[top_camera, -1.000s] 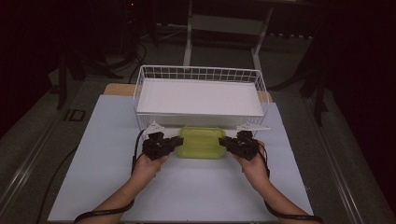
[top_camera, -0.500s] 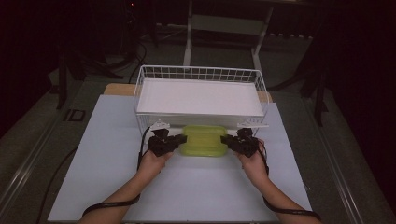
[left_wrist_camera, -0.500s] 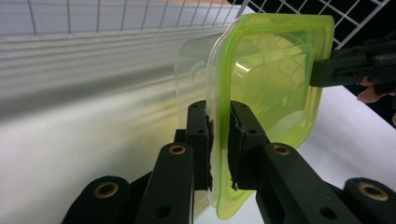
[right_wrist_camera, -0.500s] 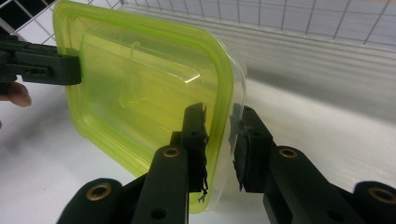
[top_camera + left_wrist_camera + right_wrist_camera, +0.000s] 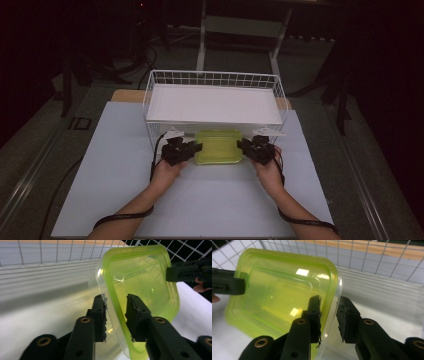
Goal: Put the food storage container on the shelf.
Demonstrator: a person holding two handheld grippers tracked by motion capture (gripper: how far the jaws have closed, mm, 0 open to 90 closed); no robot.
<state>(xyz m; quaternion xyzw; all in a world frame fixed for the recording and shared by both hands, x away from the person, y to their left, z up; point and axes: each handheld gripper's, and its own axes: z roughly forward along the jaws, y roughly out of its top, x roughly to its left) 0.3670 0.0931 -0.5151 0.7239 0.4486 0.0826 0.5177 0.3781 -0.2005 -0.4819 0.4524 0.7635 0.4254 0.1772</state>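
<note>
Right now a green box (image 5: 218, 146) is held at its two short ends, just in front of the wire basket (image 5: 150, 107) and over the white table (image 5: 115, 190). Its left rim sits between the jaws of the left gripper (image 5: 116, 312), and its right rim sits between the jaws of the right gripper (image 5: 329, 315). Each pair of jaws is set around a thin rim, but a small gap can be seen at the pads, so a firm pinch cannot be told for sure.

The box could be dropped if one rim slips out, because the plastic looks smooth and bendy. It could also be tipped if one end is lifted higher. The basket's front wire could be bumped, since it is very near.

No words or labels can be read on anything.
</note>
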